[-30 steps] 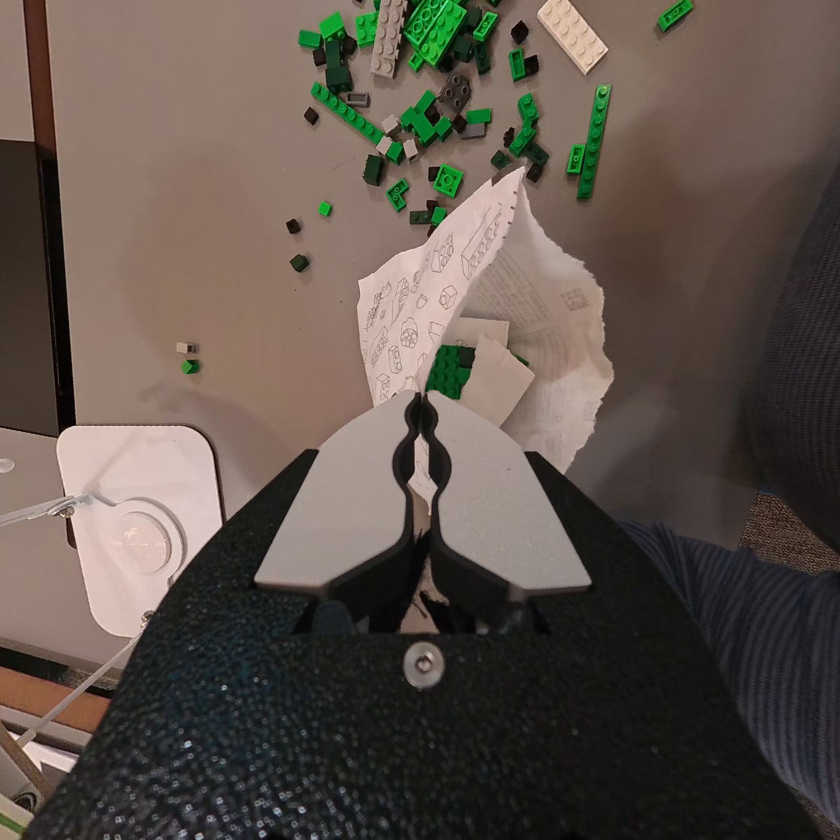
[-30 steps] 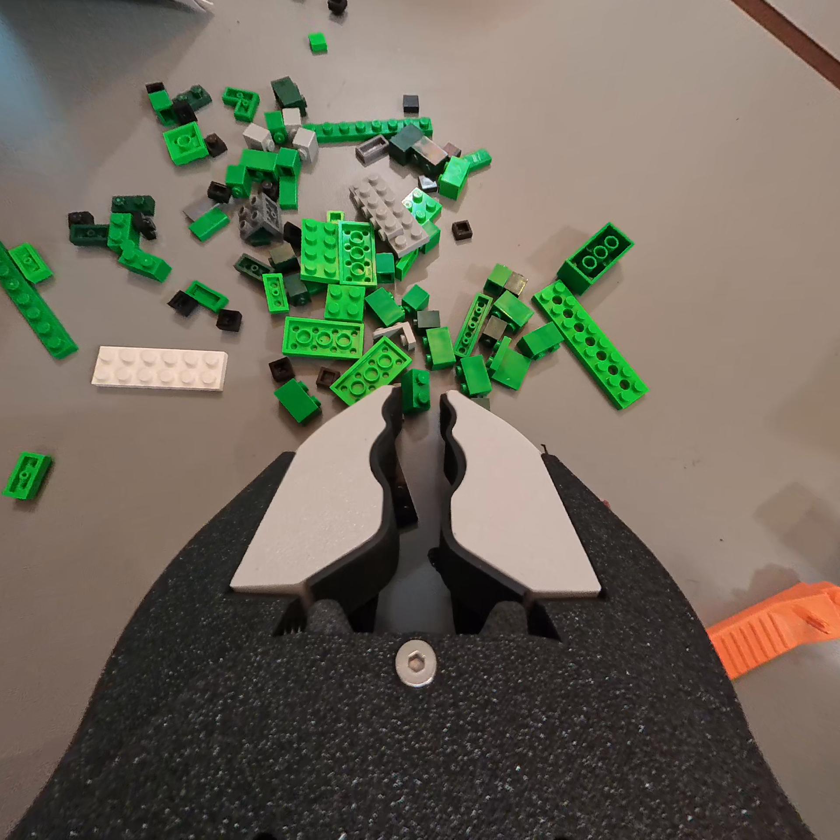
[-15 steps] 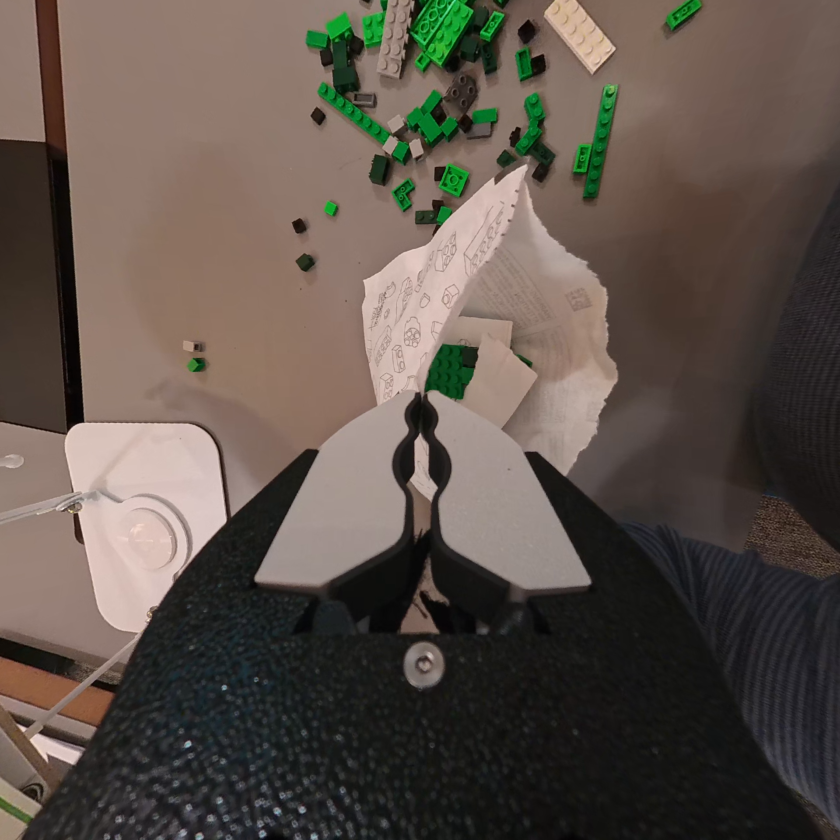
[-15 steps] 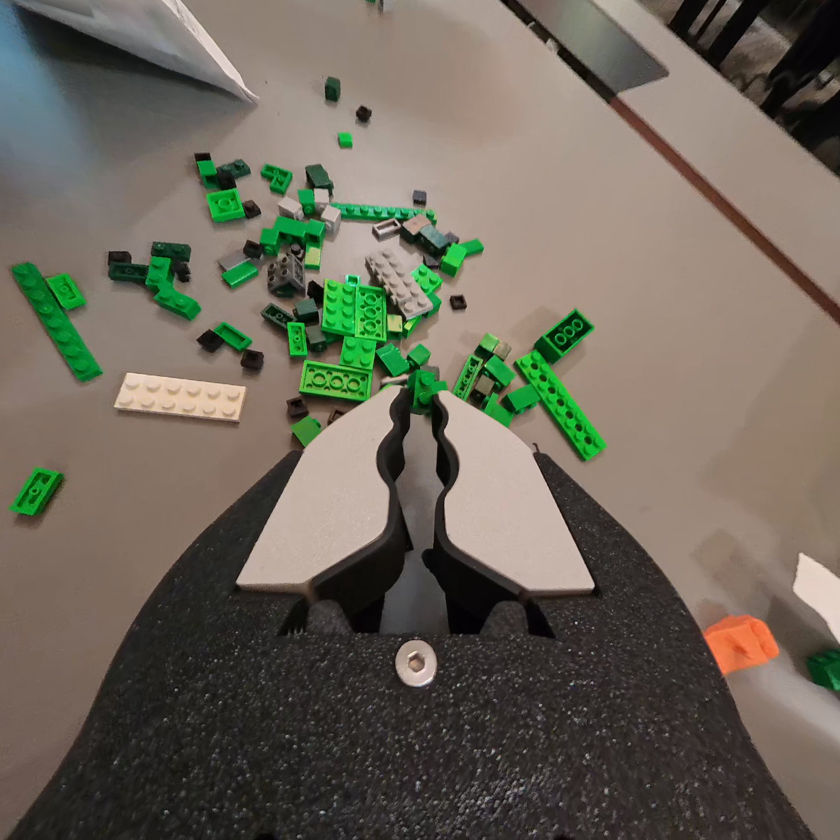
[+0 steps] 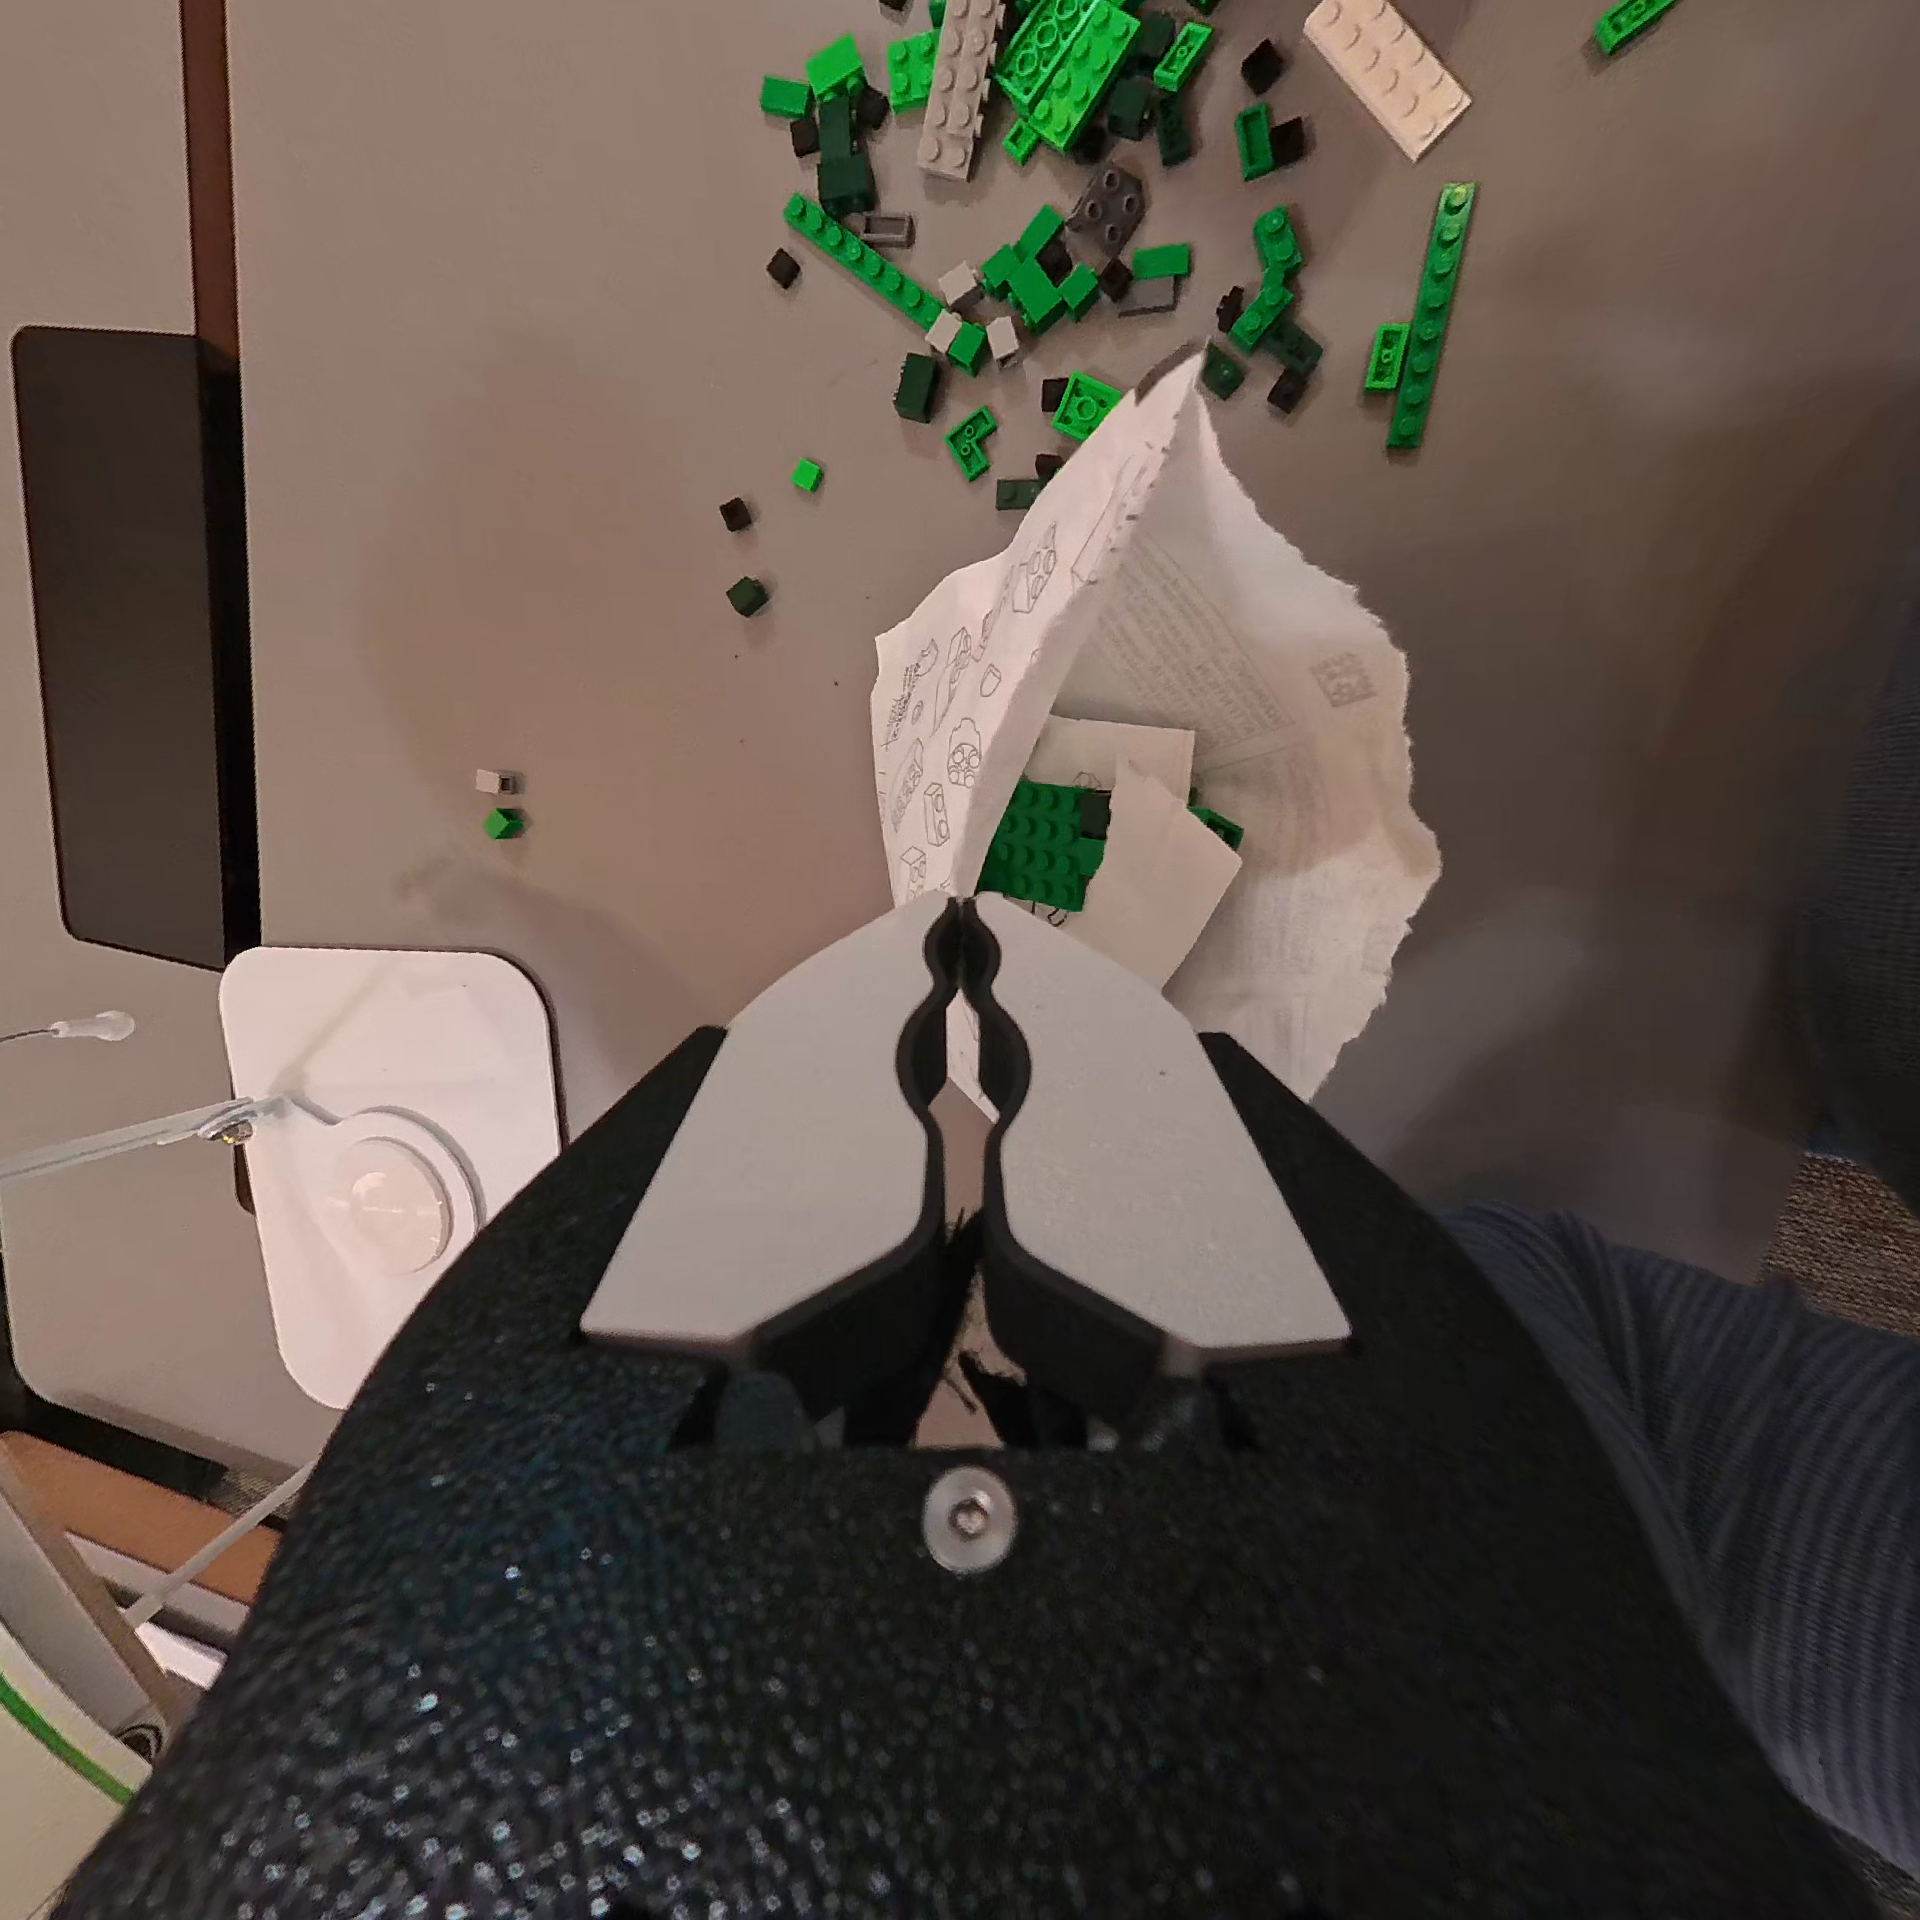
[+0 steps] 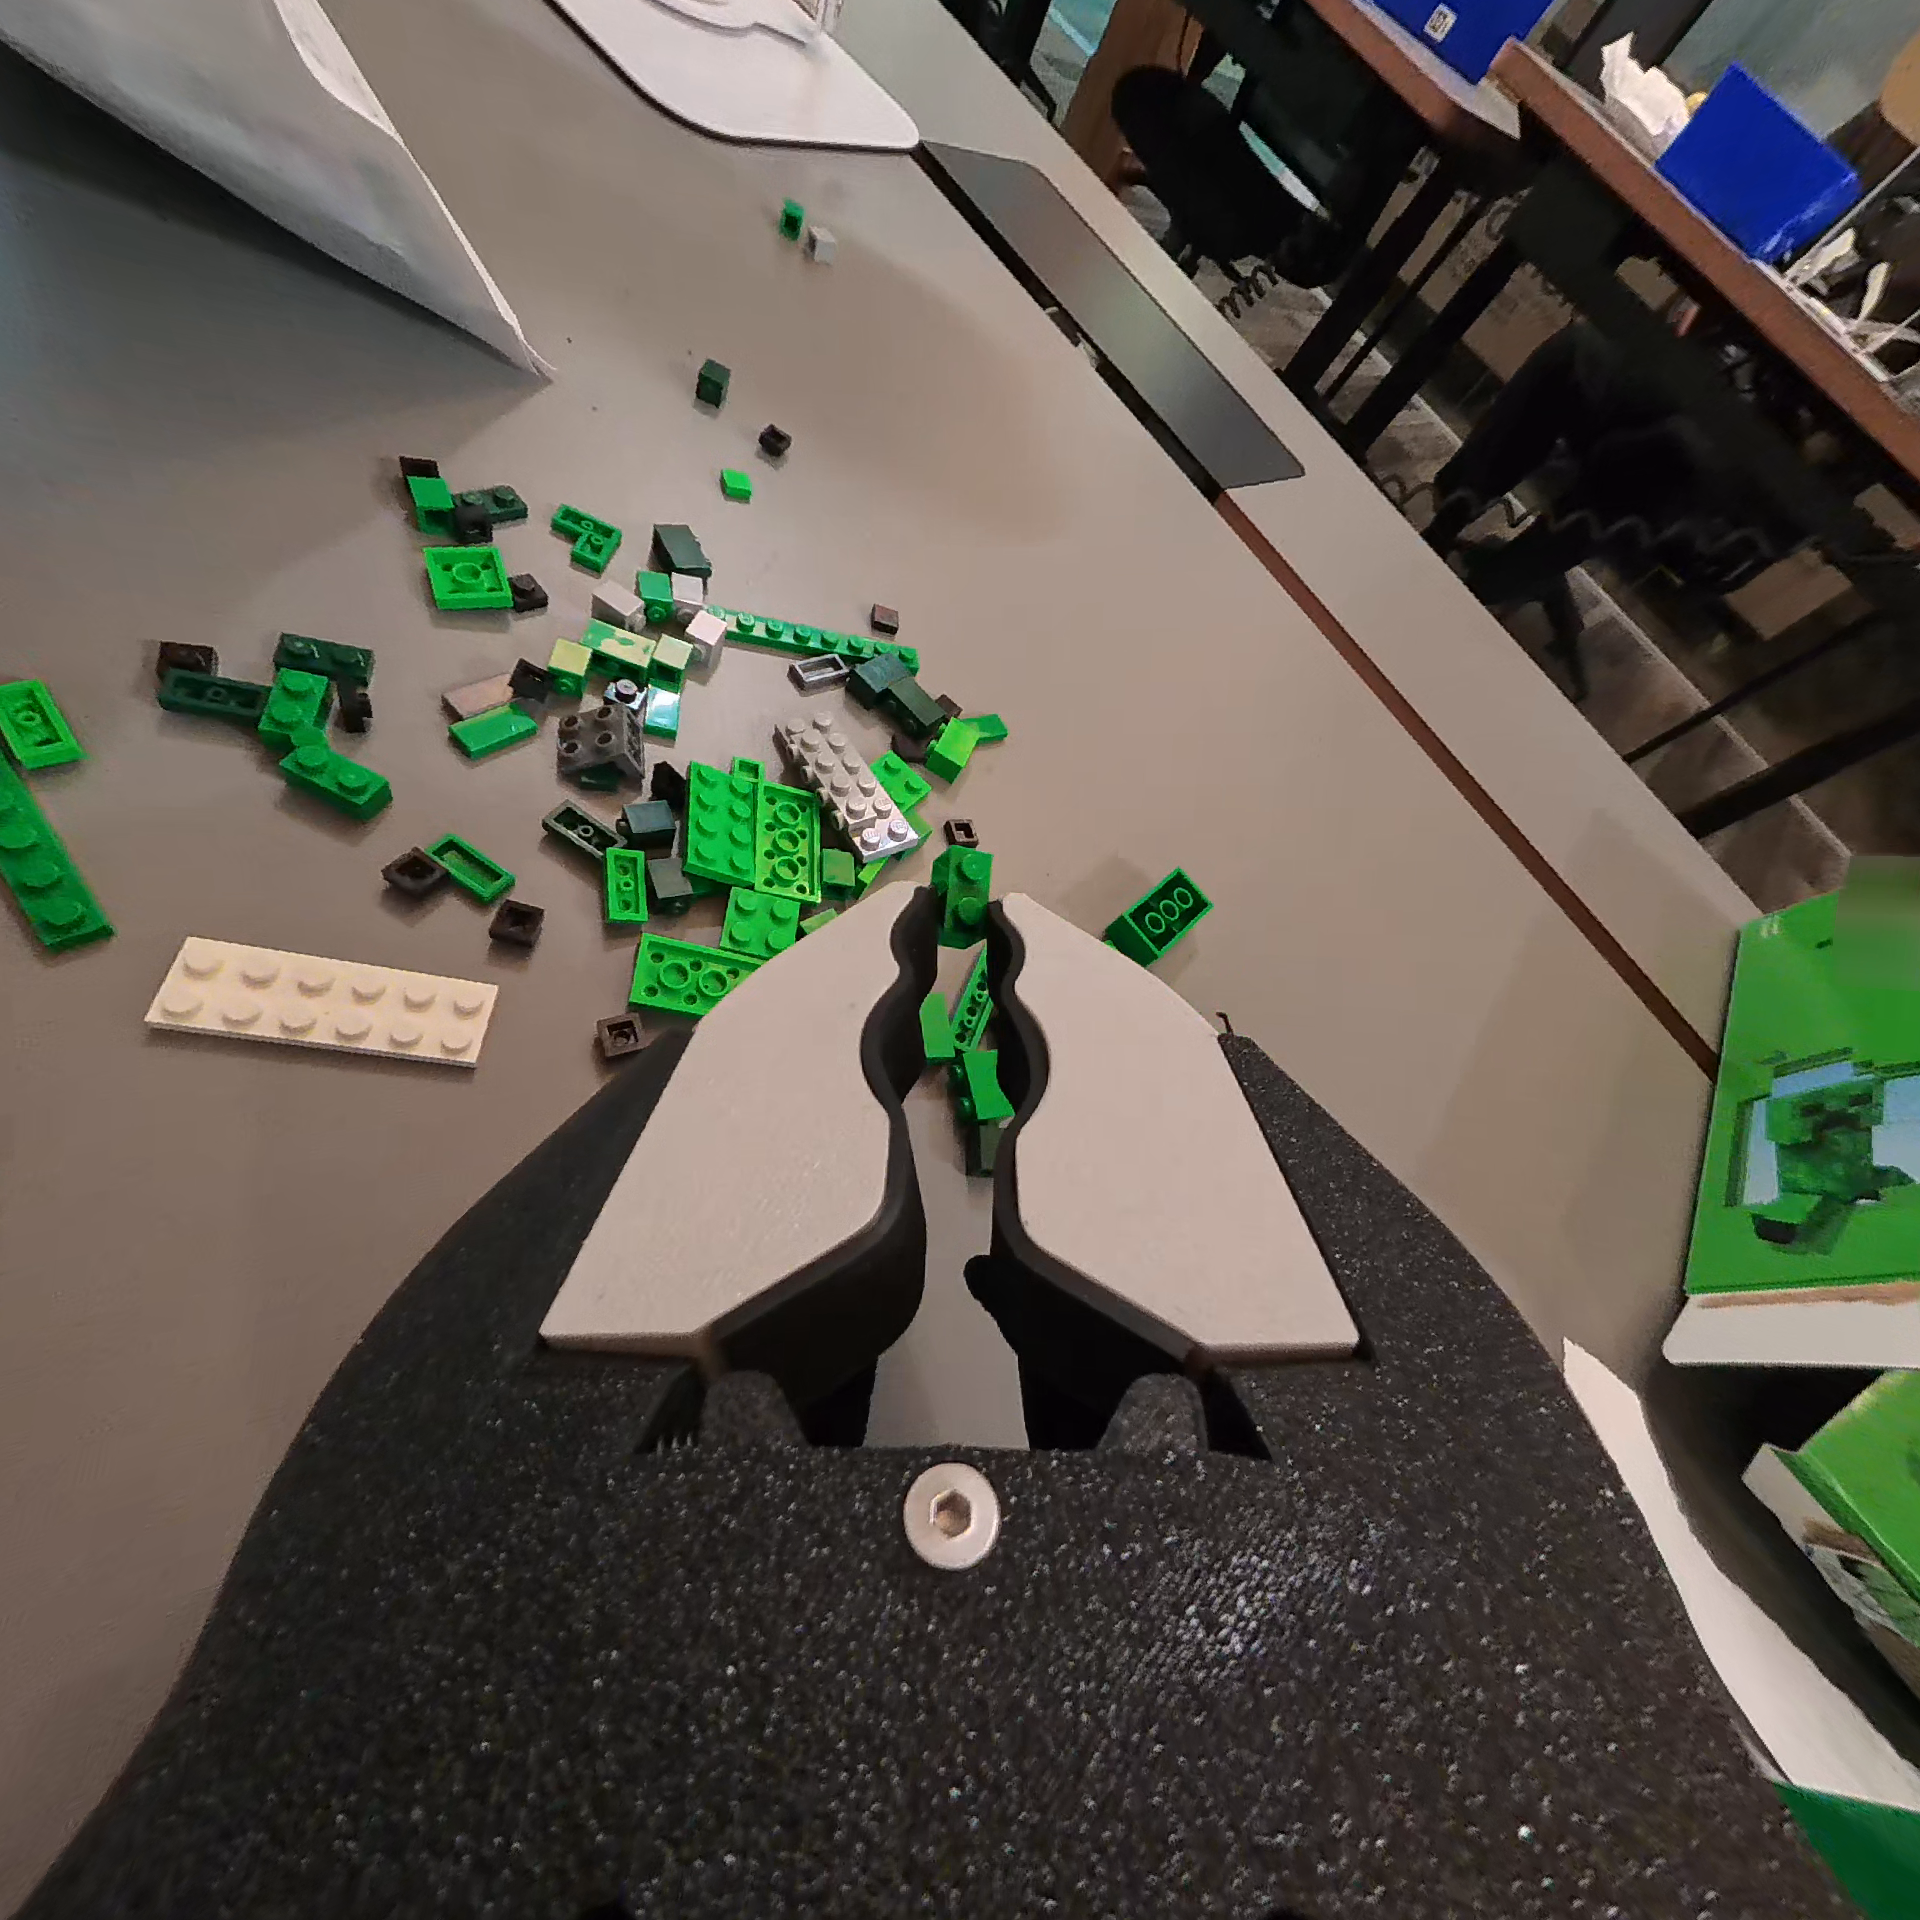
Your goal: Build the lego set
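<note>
My left gripper (image 5: 958, 912) is shut on the edge of a torn white paper bag (image 5: 1299, 727) and holds it up above the grey table. Inside the bag lie a green studded plate (image 5: 1044, 852) and folded white sheets. My right gripper (image 6: 961, 902) is shut on a small green brick (image 6: 961, 885), lifted above the pile of loose green, black and grey bricks (image 6: 748, 821). The same pile shows at the top of the left wrist view (image 5: 1049, 177). A white plate (image 6: 322, 1000) lies to the left of the right gripper.
The paper bag's corner (image 6: 312, 177) hangs at the top left of the right wrist view. A green set box (image 6: 1808, 1101) stands at the right. The table edge (image 6: 1455, 769) runs diagonally, with chairs and other tables beyond. A white pad (image 5: 384, 1143) and a person's sleeve (image 5: 1714, 1455) flank the left gripper. The grippers' ends are close to 30 centimeters from one another. The white plate (image 6: 322, 1000) lies around 11 centimeters away from my right fingertips. It is also in sight in the left wrist view (image 5: 1390, 68).
My right gripper closed on the small green brick in the pile and lifted it, tilting up so the room shows. My left gripper kept hold of the bag, shifting only slightly.
</note>
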